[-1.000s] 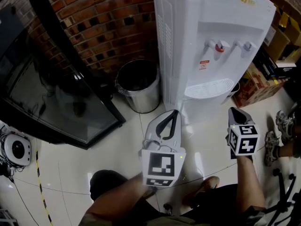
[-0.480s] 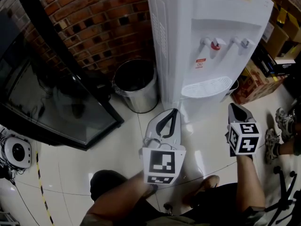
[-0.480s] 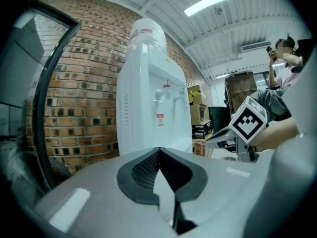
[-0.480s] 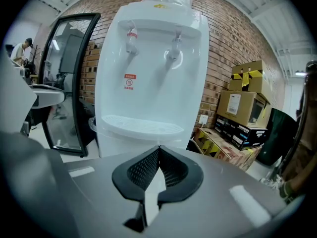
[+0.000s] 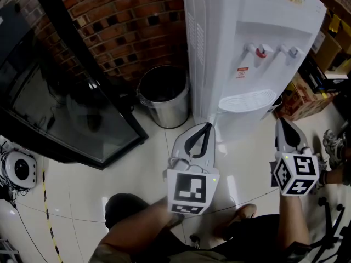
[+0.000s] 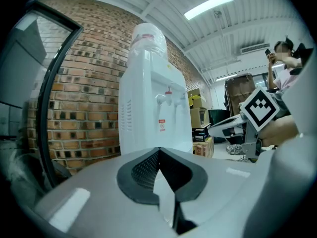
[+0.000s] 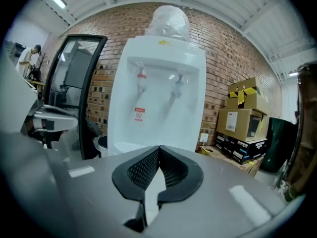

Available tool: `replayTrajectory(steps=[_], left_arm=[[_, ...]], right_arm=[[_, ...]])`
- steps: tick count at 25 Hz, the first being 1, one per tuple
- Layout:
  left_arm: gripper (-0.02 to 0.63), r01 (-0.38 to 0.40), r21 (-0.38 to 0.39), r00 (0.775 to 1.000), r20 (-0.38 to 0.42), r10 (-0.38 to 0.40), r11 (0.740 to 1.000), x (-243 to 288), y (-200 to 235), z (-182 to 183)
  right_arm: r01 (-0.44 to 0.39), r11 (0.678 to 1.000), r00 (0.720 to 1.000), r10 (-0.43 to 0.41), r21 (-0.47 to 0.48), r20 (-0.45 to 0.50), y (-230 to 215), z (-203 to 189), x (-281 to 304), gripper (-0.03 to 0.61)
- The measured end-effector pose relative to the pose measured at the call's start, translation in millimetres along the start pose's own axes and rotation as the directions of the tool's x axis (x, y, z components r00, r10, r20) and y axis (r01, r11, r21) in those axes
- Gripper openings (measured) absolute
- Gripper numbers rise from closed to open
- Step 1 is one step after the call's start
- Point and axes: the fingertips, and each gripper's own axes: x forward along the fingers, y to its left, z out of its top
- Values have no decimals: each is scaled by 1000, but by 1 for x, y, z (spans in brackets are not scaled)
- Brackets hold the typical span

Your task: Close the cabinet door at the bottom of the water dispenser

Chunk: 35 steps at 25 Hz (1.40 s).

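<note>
The white water dispenser (image 5: 247, 48) stands against the brick wall, with red and blue taps over a drip tray (image 5: 248, 100). Its lower front (image 5: 241, 126) shows only as a narrow white strip; I cannot tell how the cabinet door stands. My left gripper (image 5: 207, 125) is shut and empty, its tip close to the dispenser's lower left corner. My right gripper (image 5: 283, 120) is shut and empty, held apart from the dispenser's lower right. In the left gripper view the dispenser (image 6: 153, 103) fills the centre beyond the shut jaws. In the right gripper view the dispenser (image 7: 161, 103) faces me, its base hidden by the gripper body.
A steel bin (image 5: 163, 95) stands left of the dispenser. A black glass-door cabinet (image 5: 60, 108) fills the left side. Cardboard boxes (image 5: 321, 59) are stacked right of the dispenser. Someone's shoes (image 5: 332, 144) are on the tiled floor at the right edge.
My right gripper has lifted and shifted toward the lower right of the head view, still shut. The left gripper has stayed where it was.
</note>
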Motion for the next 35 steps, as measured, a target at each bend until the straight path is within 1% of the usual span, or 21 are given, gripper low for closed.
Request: replayTrajectory(steps=[7,11,15,18,24,31,35], left_arm=[[0,-11,6,1000,24,10,1000,-21,17,9],[0,-22,16,1000,20,21,1000,-36,28,7],[0,-38,19,999,34,38,999,-55,40,12],[0,-57,25,997,57,55,998,-71,50,20],[0,-87,31,995,48,86,996,-96,66,14],[0,-97,38,994,48,95,995,-116,72,13],[0,-112,25,992,56,111,993,-124,78,14]], right_arm=[[-70,997,990,68,17,124,38,43,-36,0],[-104,995,980,104,-11,168,66,57,-51,0],[-138,988,975,147,-66,168,98,58,-57,0],[-172,982,969,184,-80,162,119,56,-60,0],[-244,968,953,250,-56,172,152,59,-64,0],[-300,954,935,298,-22,194,179,65,-69,0],[-328,944,928,328,-29,176,191,60,-70,0]])
